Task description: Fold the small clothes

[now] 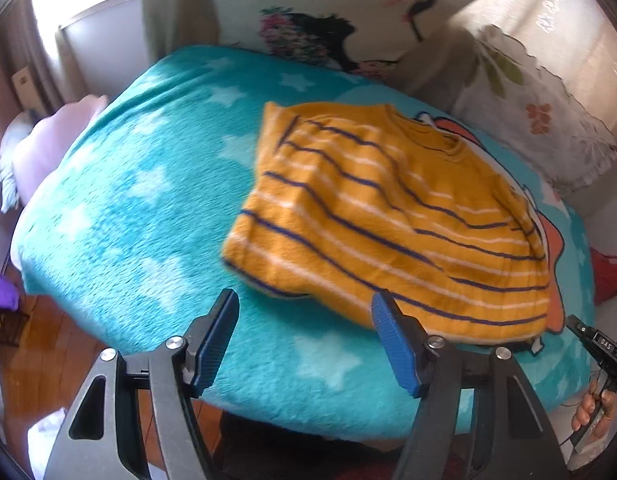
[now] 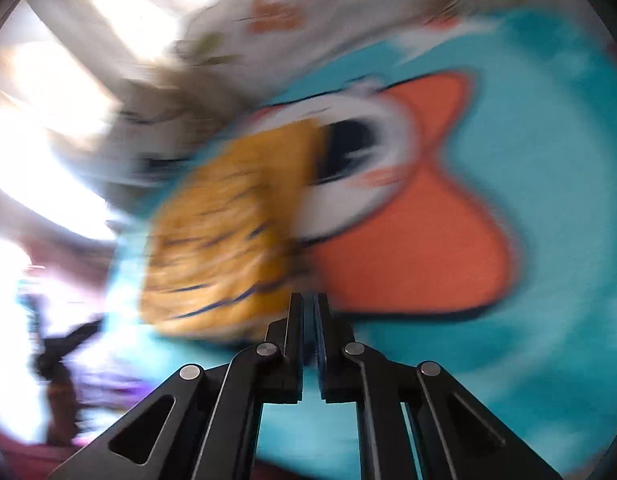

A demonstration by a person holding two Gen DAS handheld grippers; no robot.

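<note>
A small mustard-yellow shirt (image 1: 392, 216) with navy and white stripes lies folded on a turquoise star-print blanket (image 1: 148, 208). My left gripper (image 1: 304, 304) is open and empty, hovering just in front of the shirt's near edge. In the blurred right wrist view the shirt (image 2: 224, 232) lies ahead and left of my right gripper (image 2: 307, 300), whose jaws are closed together with nothing between them. The right gripper also shows at the right edge of the left wrist view (image 1: 600, 348), beside the shirt's corner.
The blanket (image 2: 548, 200) bears an orange and white cartoon figure (image 2: 408, 240). Patterned pillows (image 1: 540, 120) stand along the far side. A pink pillow (image 1: 48, 148) lies at the left. Wooden floor (image 1: 48, 360) shows below the bed's near edge.
</note>
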